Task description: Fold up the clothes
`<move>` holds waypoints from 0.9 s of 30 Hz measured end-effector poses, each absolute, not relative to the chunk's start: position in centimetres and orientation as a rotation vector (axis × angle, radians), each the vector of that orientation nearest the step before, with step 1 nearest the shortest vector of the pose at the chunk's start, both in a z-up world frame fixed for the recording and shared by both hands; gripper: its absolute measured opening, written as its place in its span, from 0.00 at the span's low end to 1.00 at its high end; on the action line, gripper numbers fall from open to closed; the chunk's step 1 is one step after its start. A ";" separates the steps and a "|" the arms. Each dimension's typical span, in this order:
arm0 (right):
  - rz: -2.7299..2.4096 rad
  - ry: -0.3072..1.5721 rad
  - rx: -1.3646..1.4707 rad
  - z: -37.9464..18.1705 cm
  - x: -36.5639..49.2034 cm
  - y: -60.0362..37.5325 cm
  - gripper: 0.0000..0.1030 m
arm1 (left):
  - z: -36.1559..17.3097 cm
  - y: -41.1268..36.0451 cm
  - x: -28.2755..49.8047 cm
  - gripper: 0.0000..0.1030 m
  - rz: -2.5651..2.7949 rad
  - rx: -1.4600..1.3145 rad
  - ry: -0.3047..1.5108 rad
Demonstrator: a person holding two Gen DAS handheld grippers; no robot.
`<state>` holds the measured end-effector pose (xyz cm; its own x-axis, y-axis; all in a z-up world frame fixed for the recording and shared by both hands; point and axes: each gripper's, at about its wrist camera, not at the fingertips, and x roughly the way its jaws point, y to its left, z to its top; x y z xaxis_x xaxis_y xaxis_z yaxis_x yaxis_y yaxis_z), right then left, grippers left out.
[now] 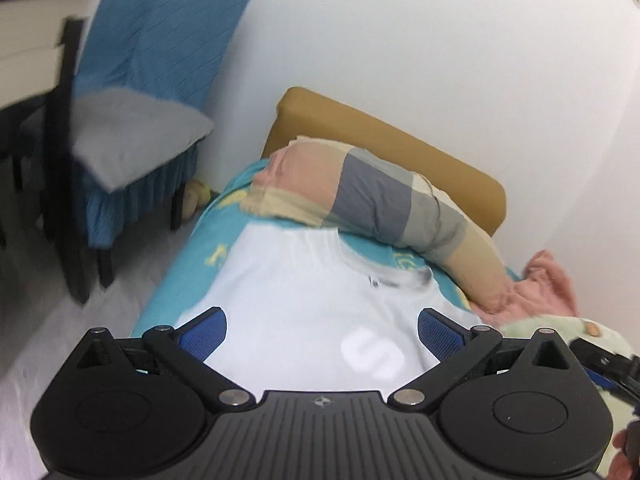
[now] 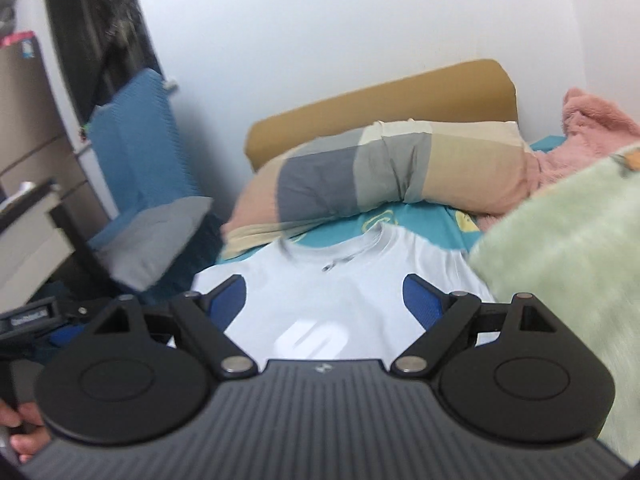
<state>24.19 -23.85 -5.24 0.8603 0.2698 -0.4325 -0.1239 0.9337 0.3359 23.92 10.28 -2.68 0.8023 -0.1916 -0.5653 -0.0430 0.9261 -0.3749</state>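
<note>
Both grippers, left [image 1: 322,330] and right [image 2: 324,298], hang open and empty above the pale shirt [image 1: 304,300] on the bed [image 1: 208,240].

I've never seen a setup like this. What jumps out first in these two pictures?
A pale blue T-shirt lies spread flat on a teal bed sheet, collar toward the wall. Both tools, left tool and right tool, hang open above it, gripping nothing. Behind the shirt a patchwork pillow leans against a mustard headboard, and a blue-covered chair stands left of the bed.
</note>
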 end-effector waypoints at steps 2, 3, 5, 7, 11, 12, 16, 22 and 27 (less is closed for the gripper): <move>0.215 0.477 0.321 -4.5 20.5 -24.1 0.84 | -2.0 11.2 20.9 1.00 -0.058 -0.413 0.641; 0.217 0.469 0.331 -4.2 18.8 -24.3 0.84 | -1.6 11.7 19.5 1.00 -0.048 -0.422 0.636; 0.221 0.456 0.344 -3.9 16.0 -24.6 0.84 | -1.0 12.7 17.3 1.00 -0.028 -0.440 0.628; 0.218 0.456 0.348 -3.8 13.7 -24.8 0.84 | -0.7 14.1 15.6 1.00 0.000 -0.498 0.623; 0.222 0.457 0.355 -4.7 10.7 -25.1 0.84 | -1.2 17.1 13.2 1.00 0.067 -0.657 0.629; 0.224 0.457 0.359 -5.2 10.2 -25.1 0.84 | -1.6 17.6 13.1 1.00 0.083 -0.687 0.637; 0.218 0.472 0.377 -8.2 9.5 -25.5 0.84 | -3.2 19.2 13.5 0.99 0.128 -0.769 0.665; 0.205 0.515 0.417 -12.3 10.5 -25.5 0.84 | -5.5 18.0 18.7 0.97 0.131 -0.651 0.672; 0.224 0.506 0.367 -13.6 12.6 -24.5 0.84 | -8.5 16.6 25.3 0.96 0.155 -0.593 0.673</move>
<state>12.56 -24.51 -13.56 0.8526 0.2970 -0.4298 -0.1179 0.9108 0.3956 25.30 16.64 -8.52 0.7777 -0.0513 -0.6266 -0.3205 0.8250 -0.4654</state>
